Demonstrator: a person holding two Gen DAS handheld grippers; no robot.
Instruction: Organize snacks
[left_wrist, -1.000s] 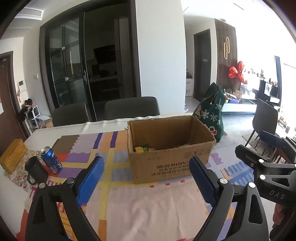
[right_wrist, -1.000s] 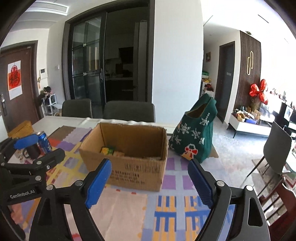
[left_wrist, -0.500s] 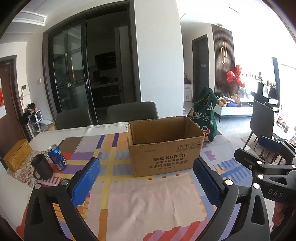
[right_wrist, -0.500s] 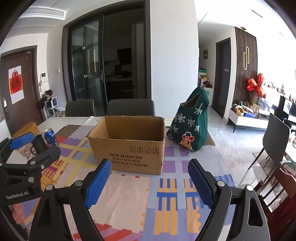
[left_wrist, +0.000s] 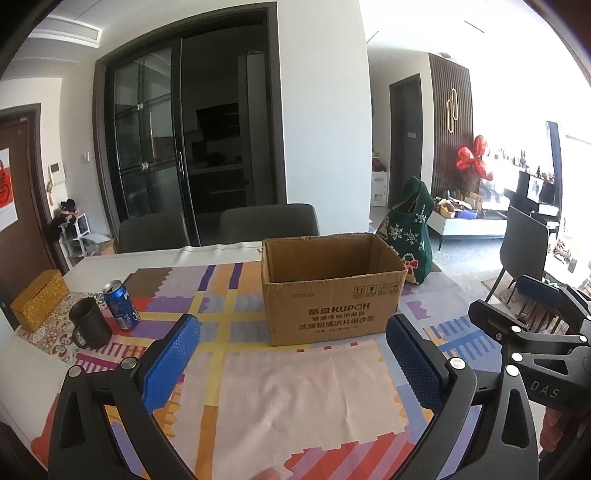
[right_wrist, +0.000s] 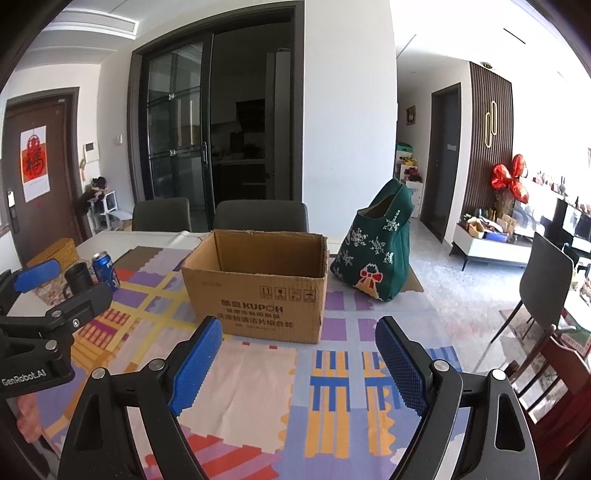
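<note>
Two views, both grippers empty, no snack visible in either.

Left wrist view: left gripper (left_wrist: 291, 363) spread wide, nothing between the blue pads, hovering over the pink patch of the tablecloth (left_wrist: 295, 387). Cardboard box (left_wrist: 332, 291) sits straight ahead, just right of centre, open top up, long axis running across the view, printed side facing the tool. Inside of the box is hidden from this low angle, so contents cannot be told. Blue can (left_wrist: 121, 304) and dark mug (left_wrist: 90, 326) stand touching or nearly so, well left of the box. Right gripper (left_wrist: 532, 339) shows at the right edge. Bare cloth between pads and box, free room to go forward.

Right wrist view: right gripper (right_wrist: 297, 363) parted, holding nothing. Box (right_wrist: 258, 284) ahead and slightly left, long axis across. Green bag (right_wrist: 376, 254) stands just right of the box, leaning, apart from it. Left gripper (right_wrist: 48, 314) at left, near the can (right_wrist: 105, 271). Table edge drops off close on the right, with chairs (right_wrist: 546, 284) beyond; less room that side.

Judgement: the bag is the likely snack source, and the right hand is nearer it.
</note>
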